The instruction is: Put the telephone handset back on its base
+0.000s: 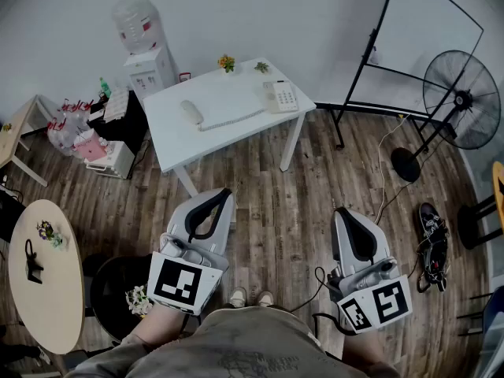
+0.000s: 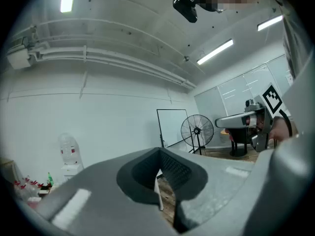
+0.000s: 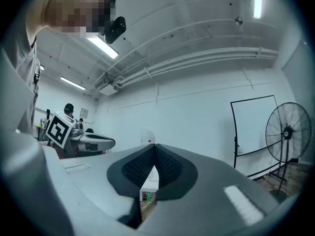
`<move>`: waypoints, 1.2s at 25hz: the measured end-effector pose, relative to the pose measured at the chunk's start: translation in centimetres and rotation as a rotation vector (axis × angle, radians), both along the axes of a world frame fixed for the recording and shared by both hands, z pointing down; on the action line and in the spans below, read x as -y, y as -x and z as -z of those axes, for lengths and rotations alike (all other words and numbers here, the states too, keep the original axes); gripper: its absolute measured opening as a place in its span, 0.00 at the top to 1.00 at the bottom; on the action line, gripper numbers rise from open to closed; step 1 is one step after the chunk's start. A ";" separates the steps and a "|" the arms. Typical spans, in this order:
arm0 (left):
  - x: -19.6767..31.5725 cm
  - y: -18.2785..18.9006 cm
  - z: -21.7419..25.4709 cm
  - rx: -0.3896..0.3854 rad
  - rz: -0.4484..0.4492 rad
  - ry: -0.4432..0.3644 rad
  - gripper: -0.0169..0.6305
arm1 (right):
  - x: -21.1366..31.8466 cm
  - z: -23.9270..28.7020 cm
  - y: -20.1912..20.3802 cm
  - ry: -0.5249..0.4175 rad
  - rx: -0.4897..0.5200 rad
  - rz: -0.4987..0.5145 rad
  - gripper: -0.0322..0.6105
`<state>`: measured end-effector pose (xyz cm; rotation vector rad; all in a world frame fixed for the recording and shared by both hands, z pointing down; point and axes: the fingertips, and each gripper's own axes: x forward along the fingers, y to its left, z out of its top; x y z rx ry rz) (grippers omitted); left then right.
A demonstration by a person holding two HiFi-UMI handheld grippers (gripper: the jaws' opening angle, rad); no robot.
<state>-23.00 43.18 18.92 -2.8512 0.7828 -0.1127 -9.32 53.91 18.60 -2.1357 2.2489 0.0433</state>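
One handset [image 1: 191, 112] lies off its base [image 1: 280, 96], apparently.

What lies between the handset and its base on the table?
Only the coiled cord, running across bare white table from handset to base; the head view shows it.

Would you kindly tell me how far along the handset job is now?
Done: nothing yet; the handset lies on the table, off its base, joined by the cord. In hand: nothing; the left gripper and right gripper are short of the table, jaws together and empty. Remaining: reach the table, grasp the handset, seat it on the base.
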 end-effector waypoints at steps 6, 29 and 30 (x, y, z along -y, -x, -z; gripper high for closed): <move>-0.6 -1.4 -0.3 -0.008 -0.004 0.021 0.97 | -0.2 -0.5 -1.6 0.023 0.008 -0.005 0.91; -0.4 -3.8 -1.9 -0.050 0.083 0.109 0.63 | -0.7 -4.0 -5.0 0.073 0.029 0.066 0.91; 0.0 -4.0 -2.2 -0.043 0.084 0.114 0.63 | -0.2 -4.1 -5.1 0.075 0.029 0.066 0.91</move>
